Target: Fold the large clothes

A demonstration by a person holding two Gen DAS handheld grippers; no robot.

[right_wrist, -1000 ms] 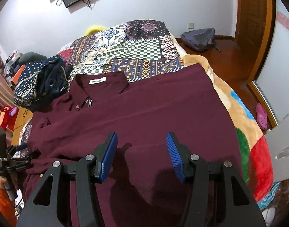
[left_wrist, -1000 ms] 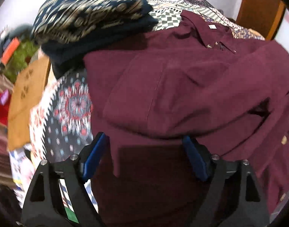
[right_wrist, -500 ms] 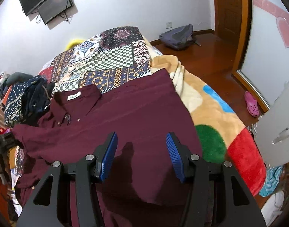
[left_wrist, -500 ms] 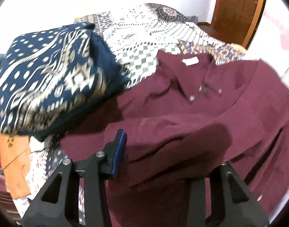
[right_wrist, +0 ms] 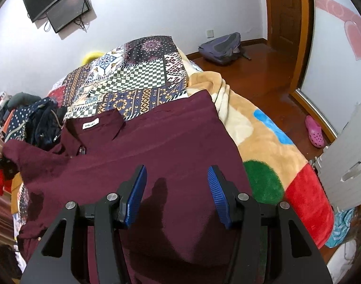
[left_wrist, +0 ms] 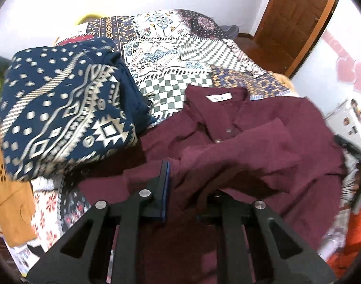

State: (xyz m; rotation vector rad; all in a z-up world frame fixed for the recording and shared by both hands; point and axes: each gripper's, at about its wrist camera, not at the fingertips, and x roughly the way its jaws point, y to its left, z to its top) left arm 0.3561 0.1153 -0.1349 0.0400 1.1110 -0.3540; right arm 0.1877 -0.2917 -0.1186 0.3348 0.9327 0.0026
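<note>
A: Where is the maroon shirt (right_wrist: pixel 161 146) lying?

B: It is lying spread across the bed, over the patchwork quilt (right_wrist: pixel 142 80) and just beside the plush blanket (right_wrist: pixel 263 146) with its blue, green and red patches. Its collar with the white label (right_wrist: pixel 90 123) is sitting ahead and to the left of the right tongs (right_wrist: pixel 176 195).

A: What are the right tongs doing?

B: They are hovering over the shirt's body with the blue pads (right_wrist: pixel 139 194) standing apart. Nothing is sitting between them; only their shadow is falling on the cloth.

A: And the left tongs (left_wrist: pixel 180 184)?

B: Their jaws are closing on a fold of the shirt (left_wrist: pixel 263 142), at the sleeve side. The cloth is bunching between the jaws and covering the right one, so only the left blue pad (left_wrist: pixel 165 184) is showing. The pinched cloth is draping ahead of the tongs towards the collar buttons (left_wrist: pixel 228 130).

A: Can you see that grip from the other camera?

B: At the far left of the right wrist view a black tool (right_wrist: pixel 3 165) is meeting the shirt's lifted corner, but the contact itself is too small to make out.

A: Anything else near?

B: A navy patterned garment (left_wrist: pixel 62 118) is lying folded ahead and to the left of the left tongs, just beside the shirt's shoulder. A grey backpack (right_wrist: pixel 221 48) is resting on the floor well beyond the right tongs.
</note>
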